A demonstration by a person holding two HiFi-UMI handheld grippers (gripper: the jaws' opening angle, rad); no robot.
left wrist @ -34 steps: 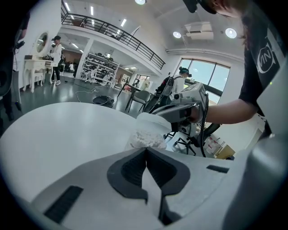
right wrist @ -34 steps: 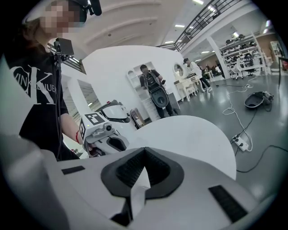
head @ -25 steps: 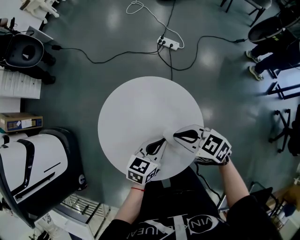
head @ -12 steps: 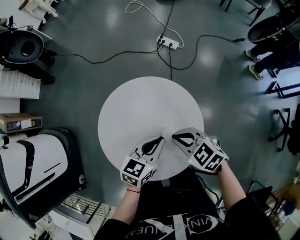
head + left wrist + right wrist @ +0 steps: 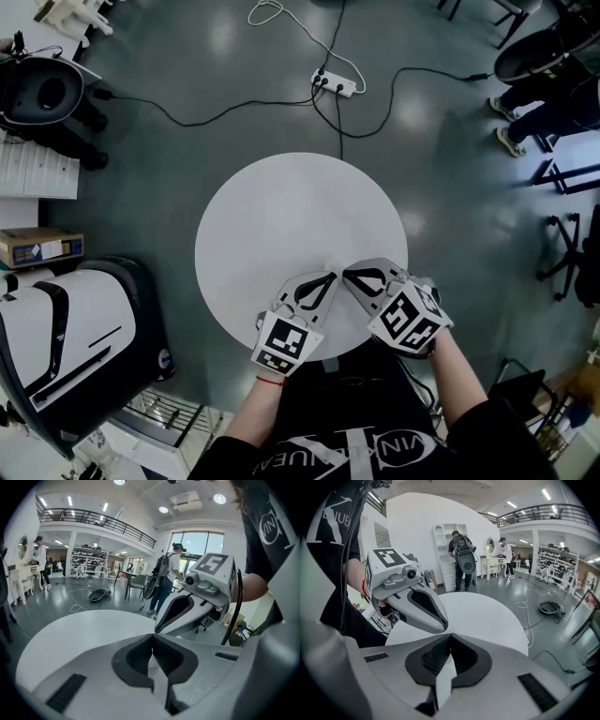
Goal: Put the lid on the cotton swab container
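White round table [image 5: 281, 211] is the ref. L gripper [image 5: 328, 277] and R gripper [image 5: 346, 273] both sit over its near edge, by the person's body, tips angled in toward each other and just apart. L gripper view: jaws pressed together at the tip, nothing btwn them. R gripper view: same, jaws closed on nothing. Each gripper's nose fills part of the other's view, close in front.

Cotton swab container and lid: no view shows them, so can't tell where they are.

Round the table, on grey floor: power strip [image 5: 336, 86] beyond the far edge, w/ black cable [image 5: 216, 114] trailing off to the left; big white-and-black machine [image 5: 66, 337] left of the table; cardboard box [image 5: 37, 244] further left; black chair frame [image 5: 572, 173] well off to the right. Person w/ backpack [image 5: 461, 557] stands beyond the table in R gripper view.
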